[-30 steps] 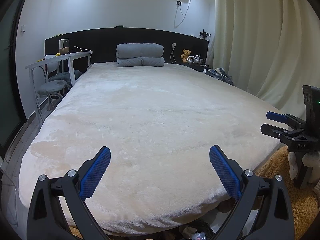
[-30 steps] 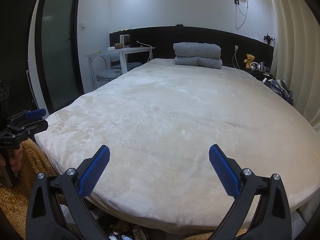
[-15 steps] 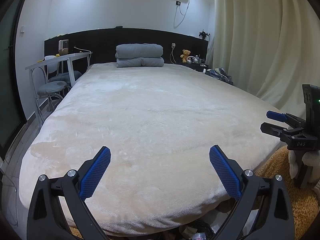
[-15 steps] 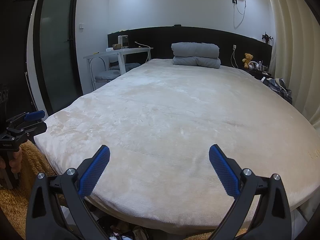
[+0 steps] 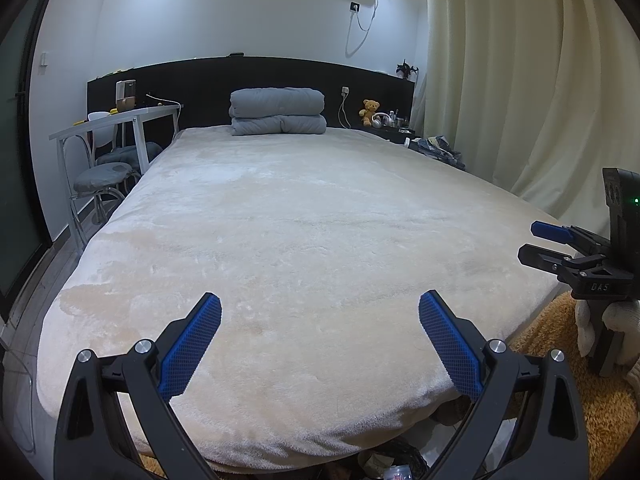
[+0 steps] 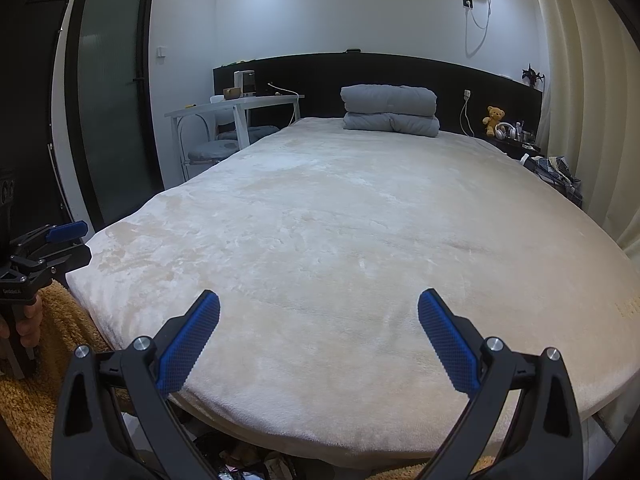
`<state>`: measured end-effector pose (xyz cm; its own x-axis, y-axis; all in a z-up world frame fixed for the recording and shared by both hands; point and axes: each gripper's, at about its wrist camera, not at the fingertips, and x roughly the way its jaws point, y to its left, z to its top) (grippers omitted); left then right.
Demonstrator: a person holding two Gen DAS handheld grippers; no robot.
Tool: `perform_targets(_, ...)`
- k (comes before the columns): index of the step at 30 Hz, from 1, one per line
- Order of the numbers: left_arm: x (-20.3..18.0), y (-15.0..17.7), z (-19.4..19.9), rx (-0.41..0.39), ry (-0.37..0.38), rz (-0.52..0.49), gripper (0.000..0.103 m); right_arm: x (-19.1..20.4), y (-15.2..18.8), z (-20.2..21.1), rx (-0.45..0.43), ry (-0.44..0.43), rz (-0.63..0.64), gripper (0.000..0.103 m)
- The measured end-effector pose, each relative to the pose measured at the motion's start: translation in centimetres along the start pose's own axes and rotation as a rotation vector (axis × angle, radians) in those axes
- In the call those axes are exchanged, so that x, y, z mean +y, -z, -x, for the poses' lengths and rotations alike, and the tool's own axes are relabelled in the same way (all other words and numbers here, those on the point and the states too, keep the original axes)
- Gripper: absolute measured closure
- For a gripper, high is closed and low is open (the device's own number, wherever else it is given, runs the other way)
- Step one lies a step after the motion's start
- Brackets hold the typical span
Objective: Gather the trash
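My left gripper (image 5: pixel 320 312) is open and empty, held over the foot of a bed with a cream fleece cover (image 5: pixel 288 232). My right gripper (image 6: pixel 319 310) is open and empty over the same foot end; it also shows at the right edge of the left wrist view (image 5: pixel 536 244), and the left gripper shows at the left edge of the right wrist view (image 6: pixel 76 240). Some trash, crumpled wrappers and a can (image 5: pixel 394 470), lies on the floor below the bed's foot edge, also visible in the right wrist view (image 6: pixel 256 462), partly hidden by the gripper frames.
A folded grey duvet (image 5: pixel 278 112) lies at the headboard. A white desk (image 5: pixel 116 120) with stools (image 5: pixel 102 172) stands left of the bed. A nightstand with a teddy bear (image 5: pixel 370 112) and cream curtains (image 5: pixel 520 80) are on the right. A shaggy tan rug (image 5: pixel 592 400) covers the floor.
Both grippers have drifted very slightly; the view of the bed is almost the same. Both stay open.
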<state>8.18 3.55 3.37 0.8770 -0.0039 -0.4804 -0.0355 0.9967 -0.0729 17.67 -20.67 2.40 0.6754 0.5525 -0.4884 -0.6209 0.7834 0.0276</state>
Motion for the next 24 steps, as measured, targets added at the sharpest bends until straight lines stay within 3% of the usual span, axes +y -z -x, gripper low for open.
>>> perform_targets(24,-0.27,0.14,-0.16,-0.002,0.001,-0.003,0.006,-0.1,-0.07,-0.1,0.004,0.0,0.0,0.005)
